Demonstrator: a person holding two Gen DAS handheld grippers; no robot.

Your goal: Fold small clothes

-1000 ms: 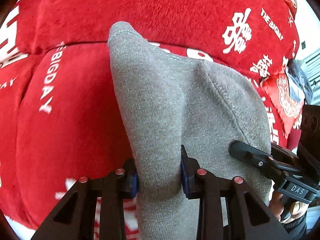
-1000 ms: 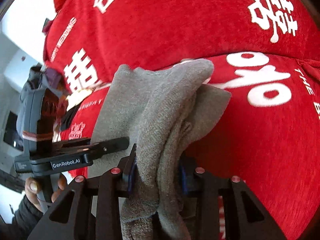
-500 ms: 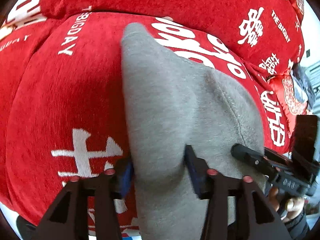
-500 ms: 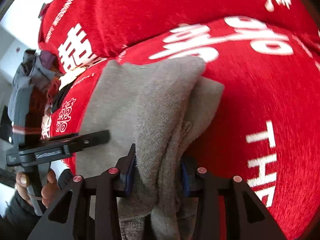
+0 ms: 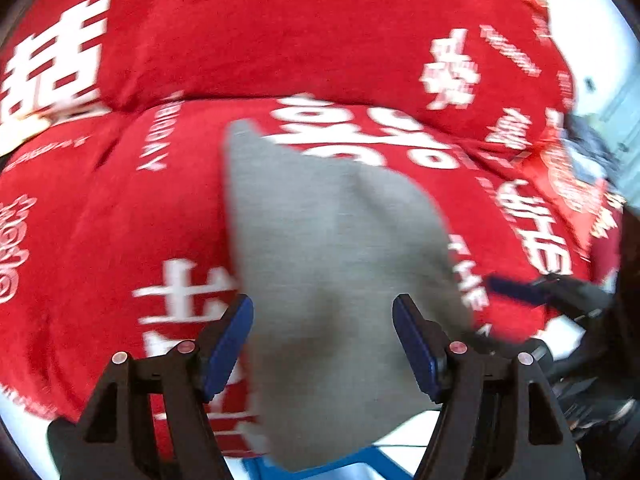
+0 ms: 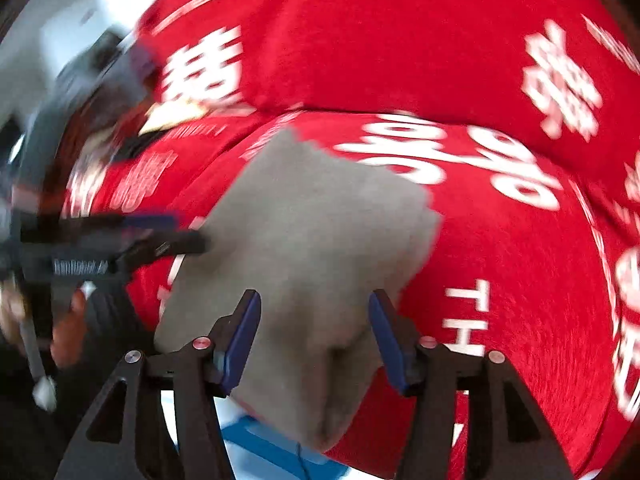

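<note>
A small grey knitted garment point(image 5: 332, 264) lies folded on a red cushion printed with white characters point(image 5: 120, 216). In the left wrist view my left gripper point(image 5: 323, 338) straddles the garment's near end; its jaws are opening and the blue pads point(image 5: 228, 344) stand clear of the cloth. In the right wrist view the same grey garment point(image 6: 320, 232) lies between the blue pads point(image 6: 240, 344) of my right gripper point(image 6: 314, 340), whose jaws are also opening, and neither pad presses on the cloth. Each gripper shows at the edge of the other's view: the right gripper point(image 5: 520, 292) and the left gripper point(image 6: 168, 236).
A second red cushion point(image 5: 280, 28) rises behind the first. A blue and white surface point(image 6: 272, 452) shows under the garment's near edge. A person's hand point(image 6: 68, 328) holds the left gripper's handle. Dark clutter point(image 5: 588, 148) sits far right in the left wrist view.
Both grippers have let go of the grey garment: their pads were pinched on bunched cloth and now stand apart. The garment has settled flatter on the cushion, and both views have pulled back.
</note>
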